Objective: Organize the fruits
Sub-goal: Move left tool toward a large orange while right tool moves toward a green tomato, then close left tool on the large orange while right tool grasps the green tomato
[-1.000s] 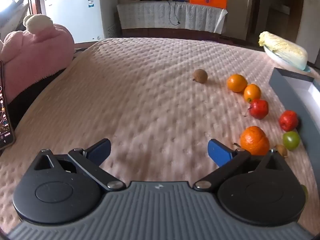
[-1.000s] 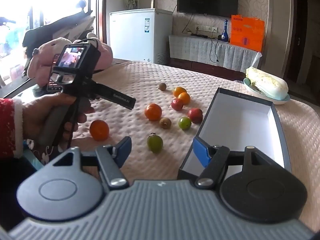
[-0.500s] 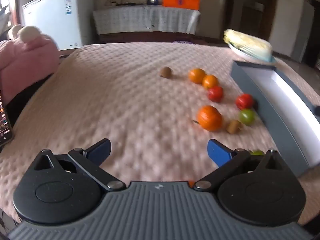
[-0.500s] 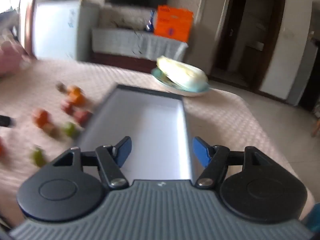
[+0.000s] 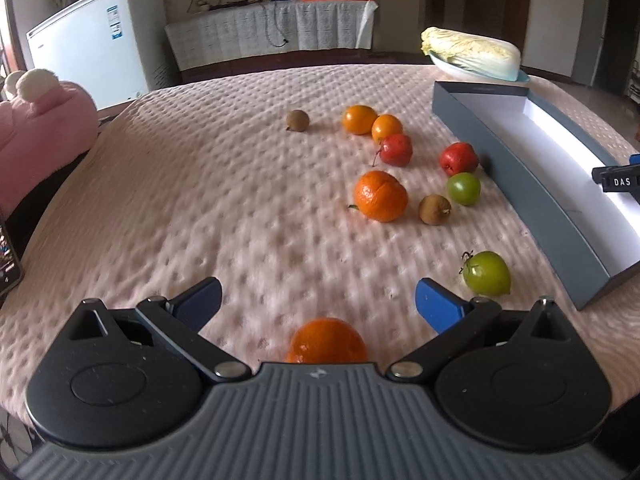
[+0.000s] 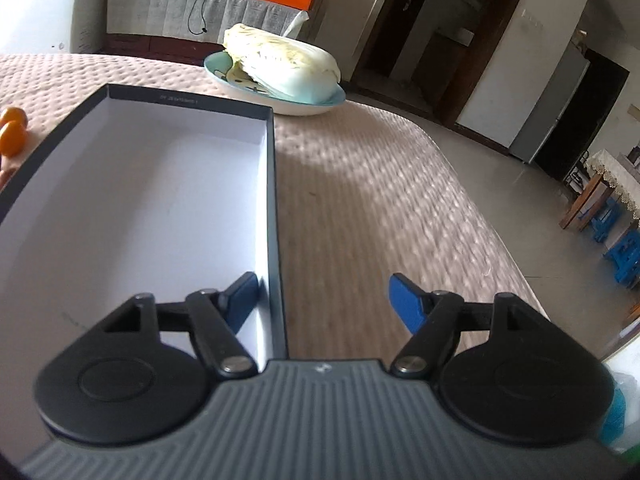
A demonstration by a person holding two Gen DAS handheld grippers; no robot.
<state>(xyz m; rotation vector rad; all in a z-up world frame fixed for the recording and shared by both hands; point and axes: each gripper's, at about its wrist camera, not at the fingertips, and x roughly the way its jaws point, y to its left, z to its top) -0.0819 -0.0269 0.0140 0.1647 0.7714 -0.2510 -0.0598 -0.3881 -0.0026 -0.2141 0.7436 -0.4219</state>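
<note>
Several fruits lie on the pink quilted surface [image 5: 200, 200] in the left wrist view: a big orange [image 5: 380, 195], two small oranges [image 5: 359, 119], two red fruits [image 5: 396, 149], two green tomatoes [image 5: 487, 273], two brown kiwis [image 5: 435, 209]. Another orange [image 5: 326, 341] lies low between the fingers of my open, empty left gripper [image 5: 318, 300]. A dark box with a white inside [image 6: 140, 184] stands at the right [image 5: 520, 168]. My right gripper [image 6: 324, 298] is open and empty, straddling the box's right wall [image 6: 276, 216], left finger inside.
A plate with a napa cabbage [image 6: 280, 68] stands behind the box. A pink plush toy [image 5: 36, 128] and a phone [image 5: 8, 256] lie at the left edge. A white freezer [image 5: 96, 40] and a covered bench stand beyond the surface.
My left gripper has drawn back and turned right, bringing the near orange between its fingers. My right gripper has swung right and come down over the box's right wall.
</note>
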